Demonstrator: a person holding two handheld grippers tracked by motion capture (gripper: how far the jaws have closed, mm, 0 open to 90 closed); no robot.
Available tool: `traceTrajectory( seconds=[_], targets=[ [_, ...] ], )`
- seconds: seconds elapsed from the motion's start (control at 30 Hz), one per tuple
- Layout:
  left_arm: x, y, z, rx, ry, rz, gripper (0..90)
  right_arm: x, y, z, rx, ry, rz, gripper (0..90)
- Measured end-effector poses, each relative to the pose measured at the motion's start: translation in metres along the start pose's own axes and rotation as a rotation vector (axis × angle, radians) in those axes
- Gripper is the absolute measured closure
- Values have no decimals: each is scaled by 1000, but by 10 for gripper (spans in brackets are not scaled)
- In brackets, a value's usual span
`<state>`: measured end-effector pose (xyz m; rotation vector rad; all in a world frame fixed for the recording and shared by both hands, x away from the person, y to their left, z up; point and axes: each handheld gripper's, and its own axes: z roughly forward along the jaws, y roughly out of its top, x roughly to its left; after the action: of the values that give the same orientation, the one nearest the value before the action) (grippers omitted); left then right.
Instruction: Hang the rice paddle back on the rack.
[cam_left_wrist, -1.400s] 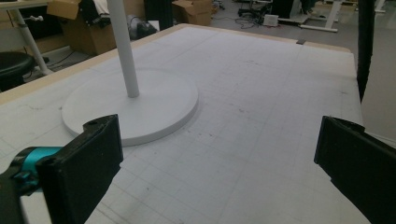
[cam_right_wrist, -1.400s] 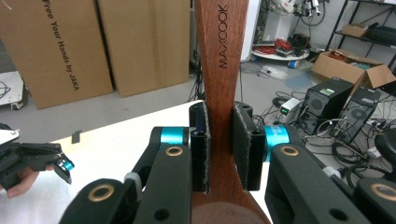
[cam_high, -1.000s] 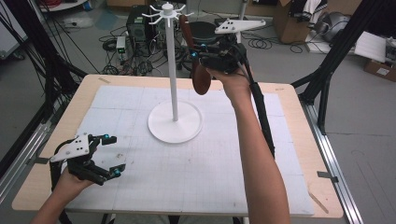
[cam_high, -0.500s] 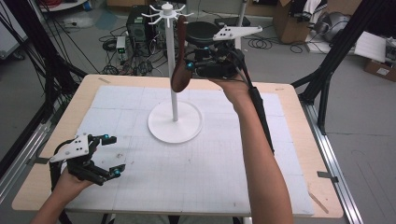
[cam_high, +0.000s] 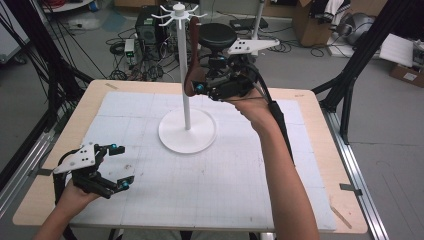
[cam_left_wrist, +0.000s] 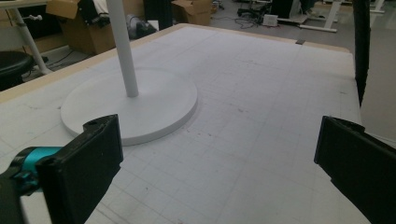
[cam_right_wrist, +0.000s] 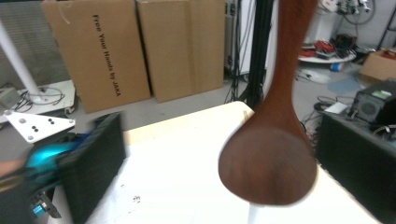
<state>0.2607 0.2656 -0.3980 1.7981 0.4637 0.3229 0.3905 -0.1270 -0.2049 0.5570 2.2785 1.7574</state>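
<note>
One wooden spoon hangs bowl-down from a hook at the top of the white stand, its dark handle running up beside the pole. The right gripper, held level above the far half of the table, has its jaws on either side of the spoon's bowl; they have just been opening and now stand wide, with the pads clear of the wood. In the right gripper view the spoon fills the gap between the jaws, nearer the right-hand one, and its upper handle is cut off by the top edge. The stand's round base lies below and just toward the person from this gripper. The left gripper rests low near the person's edge of the table, well apart from the spoon, its jaws spread with nothing between them. Its own view shows the base ahead and to the left, with bare gridded mat in front and to the right. Open room lies all around the base, out to the mat's borders. Beyond the right gripper, cardboard boxes stand on the floor; one reads "Free Your Hands by JAKA". Motion blur softens the right gripper's left jaw and the spoon's outline.
</note>
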Motion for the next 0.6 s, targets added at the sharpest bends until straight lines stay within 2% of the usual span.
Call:
traceTrajectory(
  seconds=[0.13,0.27,0.37,0.6],
  targets=[
    [0,0,0,1,1,-1,17,5,-6,1,34,6,-24,2],
    [0,0,-1,-3,4,-3,17,9,-12,0,29,28,-33,3],
    [0,0,-1,-2,3,-2,17,13,-18,0,49,31,-44,3],
    [1,1,-2,-5,3,-10,17,24,-31,-4,34,65,-46,2]
  ],
)
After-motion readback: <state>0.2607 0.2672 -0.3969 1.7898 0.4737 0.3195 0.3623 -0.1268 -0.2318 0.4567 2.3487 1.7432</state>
